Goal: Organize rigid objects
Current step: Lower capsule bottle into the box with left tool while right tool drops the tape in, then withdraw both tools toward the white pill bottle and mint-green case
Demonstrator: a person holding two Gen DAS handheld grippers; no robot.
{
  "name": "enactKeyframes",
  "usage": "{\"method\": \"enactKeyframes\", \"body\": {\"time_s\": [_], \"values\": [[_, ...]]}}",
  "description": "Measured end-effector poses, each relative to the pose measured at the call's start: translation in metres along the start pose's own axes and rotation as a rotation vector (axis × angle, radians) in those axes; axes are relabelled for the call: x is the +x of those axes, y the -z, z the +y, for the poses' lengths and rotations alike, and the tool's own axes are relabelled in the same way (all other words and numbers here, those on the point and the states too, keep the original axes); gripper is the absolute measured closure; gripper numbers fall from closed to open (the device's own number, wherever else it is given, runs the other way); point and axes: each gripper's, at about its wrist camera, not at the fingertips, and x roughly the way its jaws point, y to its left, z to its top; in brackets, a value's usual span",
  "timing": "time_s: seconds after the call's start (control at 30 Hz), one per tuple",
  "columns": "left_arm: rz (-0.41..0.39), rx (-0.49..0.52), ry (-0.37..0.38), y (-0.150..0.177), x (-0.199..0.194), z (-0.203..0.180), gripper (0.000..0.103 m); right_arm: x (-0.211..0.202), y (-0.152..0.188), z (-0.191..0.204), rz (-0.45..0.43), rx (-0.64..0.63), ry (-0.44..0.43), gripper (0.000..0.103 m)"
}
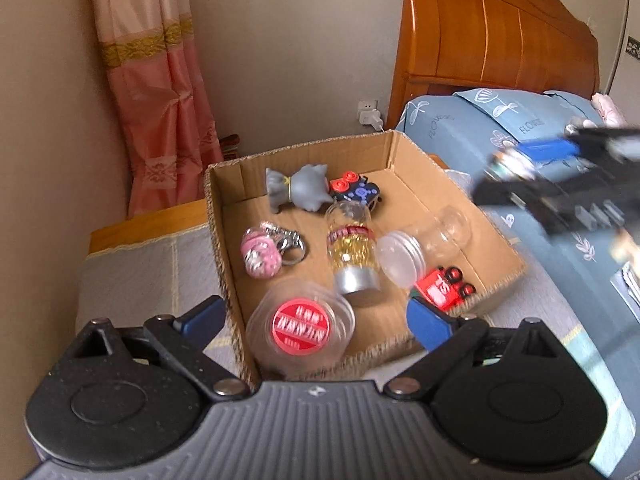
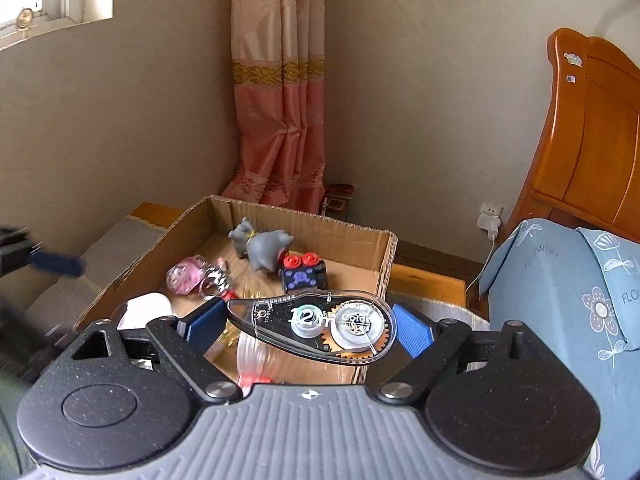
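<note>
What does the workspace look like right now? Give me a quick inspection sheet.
Surface: grey bedspread under the cardboard box.
Job's things: box holds grey toy, pink keychain, glitter bottle, red-lidded container, red toy car.
Clutter: nothing seen.
Grippers: right gripper shut on correction tape above the box; left gripper open, holding nothing.
Cables: white charger cable at the wall socket.
Surroundings: pink curtain, wooden headboard, blue pillow.

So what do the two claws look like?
Both look the same. The left claw and right claw each have blue ribbed finger pads on black jointed links with silver rivets, two round black speckled housings, and a grey ridged body with a small cross mark. No cables show.
</note>
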Motion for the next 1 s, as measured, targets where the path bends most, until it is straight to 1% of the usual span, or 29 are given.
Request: {"method": "enactKeyframes", "body": {"time_s": [0.13, 0.33, 0.37, 0.4, 0.43, 0.6, 0.83, 1.0], "values": [[-0.022, 0.0, -0.012, 0.012, -0.018, 0.003, 0.006, 0.023, -0.015, 0.0, 0.022, 0.0, 0.011, 0.011], [-0.051, -0.038, -0.022, 0.028, -0.037, 0.014, 0.006, 0.055, -0.027, 0.003, 0.056, 0.011, 0.027, 0.01], [-0.05, -0.041, -0.026, 0.03, -0.038, 0.015, 0.006, 0.06, -0.028, 0.004, 0.067, 0.013, 0.027, 0.008], [-0.05, -0.044, -0.031, 0.032, -0.04, 0.015, 0.006, 0.064, -0.028, 0.004, 0.075, 0.012, 0.032, 0.002], [-0.05, -0.047, -0.036, 0.034, -0.041, 0.016, 0.006, 0.065, -0.027, 0.005, 0.078, 0.011, 0.037, 0.0], [-0.05, -0.052, -0.042, 0.042, -0.045, 0.015, 0.006, 0.054, -0.018, 0.013, 0.079, 0.007, 0.019, 0.0], [-0.061, -0.064, -0.046, 0.054, -0.06, 0.005, 0.006, 0.016, 0.0, 0.023, 0.056, -0.007, 0.01, 0.0], [-0.081, -0.064, -0.061, 0.064, -0.076, -0.007, 0.006, -0.016, 0.023, 0.03, 0.037, 0.01, 0.007, 0.0]]}}
